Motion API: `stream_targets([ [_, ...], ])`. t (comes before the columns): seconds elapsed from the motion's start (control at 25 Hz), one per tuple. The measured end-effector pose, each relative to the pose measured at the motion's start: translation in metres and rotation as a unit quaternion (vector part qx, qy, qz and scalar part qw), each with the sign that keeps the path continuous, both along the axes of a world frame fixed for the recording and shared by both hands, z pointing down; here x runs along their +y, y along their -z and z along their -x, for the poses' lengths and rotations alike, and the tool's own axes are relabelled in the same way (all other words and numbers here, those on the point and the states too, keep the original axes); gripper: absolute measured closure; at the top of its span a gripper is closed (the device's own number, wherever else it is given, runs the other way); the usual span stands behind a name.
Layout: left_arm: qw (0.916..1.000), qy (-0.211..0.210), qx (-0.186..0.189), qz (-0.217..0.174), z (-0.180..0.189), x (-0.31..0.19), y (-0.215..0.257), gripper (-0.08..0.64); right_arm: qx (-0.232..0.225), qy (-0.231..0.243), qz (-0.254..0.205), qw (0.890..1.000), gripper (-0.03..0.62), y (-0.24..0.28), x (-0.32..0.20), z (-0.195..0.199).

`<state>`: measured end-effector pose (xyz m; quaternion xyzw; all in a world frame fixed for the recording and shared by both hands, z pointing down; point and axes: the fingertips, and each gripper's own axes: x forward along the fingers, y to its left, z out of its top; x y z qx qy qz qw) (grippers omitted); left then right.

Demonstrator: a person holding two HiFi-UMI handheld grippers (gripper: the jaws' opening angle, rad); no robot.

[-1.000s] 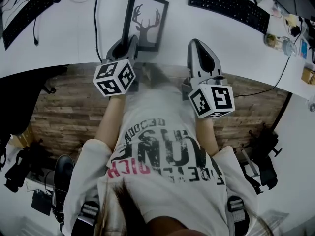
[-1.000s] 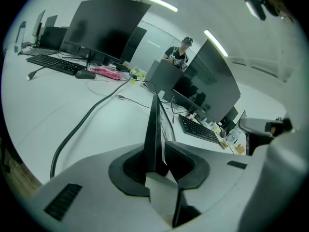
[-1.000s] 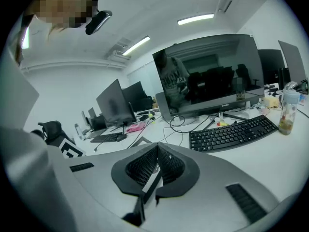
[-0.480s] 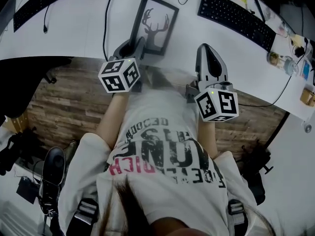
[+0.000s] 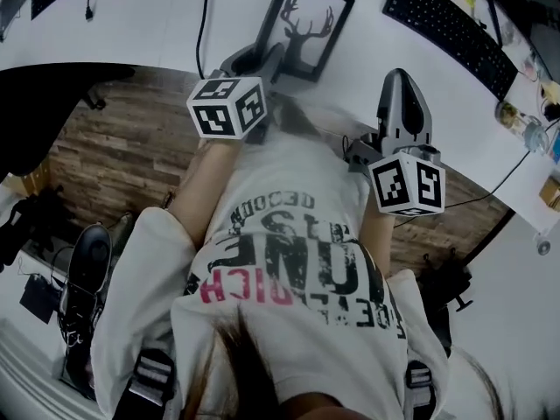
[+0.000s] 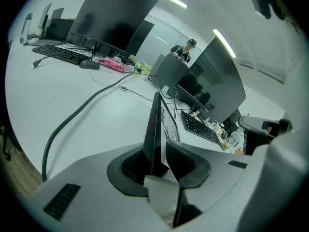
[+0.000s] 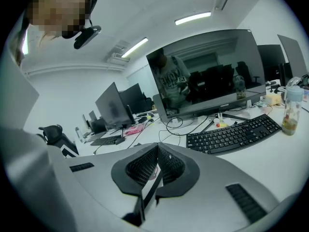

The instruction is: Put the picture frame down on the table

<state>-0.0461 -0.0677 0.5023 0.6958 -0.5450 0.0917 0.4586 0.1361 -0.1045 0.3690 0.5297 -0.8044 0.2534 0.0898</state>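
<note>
Open office: white ceiling (image 7: 159,4), long fluorescent strip lights (image 7: 193,18) lit. Brown wood-plank floor (image 5: 114,147) beneath long white table (image 5: 157,24). Large dark flat monitors (image 7: 207,76) standing in rows on table, glass reflecting room. Black keyboard (image 7: 234,134) before nearest monitor. Black cable (image 6: 67,120) trailing across tabletop. Black office chair (image 7: 50,131) at far left in right gripper view.

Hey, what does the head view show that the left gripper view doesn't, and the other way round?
Only the head view: the deer silhouette on the black rectangular picture frame and the person's printed white T-shirt. Only the left gripper view: dark monitors, and the frame edge-on inside the left gripper, whose jaws have just been opening. Both: the frame, white table, black keyboard.
</note>
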Motion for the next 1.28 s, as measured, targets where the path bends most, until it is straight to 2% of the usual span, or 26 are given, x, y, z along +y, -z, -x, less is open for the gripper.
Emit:
stream_targets([
  [0.12, 1.0000, -0.008, -0.003, -0.003, -0.010, -0.005, 0.002, 0.454, 0.005, -0.003, 0.004, 1.000, 0.592, -0.001, -0.002, -0.009],
  [0.44, 0.9998, -0.014, -0.011, -0.005, -0.009, -0.002, -0.002, 0.448, 0.007, 0.006, 0.005, 1.000, 0.593, -0.006, 0.000, 0.001],
  [0.6, 0.9991, -0.032, -0.024, -0.009, -0.011, -0.004, -0.003, 0.436, 0.007, 0.002, 0.005, 1.000, 0.593, -0.005, 0.003, 0.007],
  [0.76, 0.9981, -0.047, -0.039, -0.002, -0.004, -0.007, -0.007, 0.417, 0.007, -0.004, 0.001, 1.000, 0.593, -0.001, 0.004, 0.011],
  [0.88, 0.9983, -0.048, -0.032, 0.009, -0.001, -0.007, -0.010, 0.413, 0.007, -0.011, 0.001, 1.000, 0.593, 0.000, 0.006, 0.011],
  [1.16, 0.9967, -0.059, -0.045, 0.033, 0.005, -0.005, -0.019, 0.393, 0.002, -0.027, -0.001, 1.000, 0.593, 0.001, 0.008, 0.005],
  [1.28, 0.9939, -0.081, -0.065, 0.037, 0.005, -0.007, -0.016, 0.393, -0.003, -0.034, -0.004, 0.999, 0.593, 0.001, 0.008, -0.001],
])
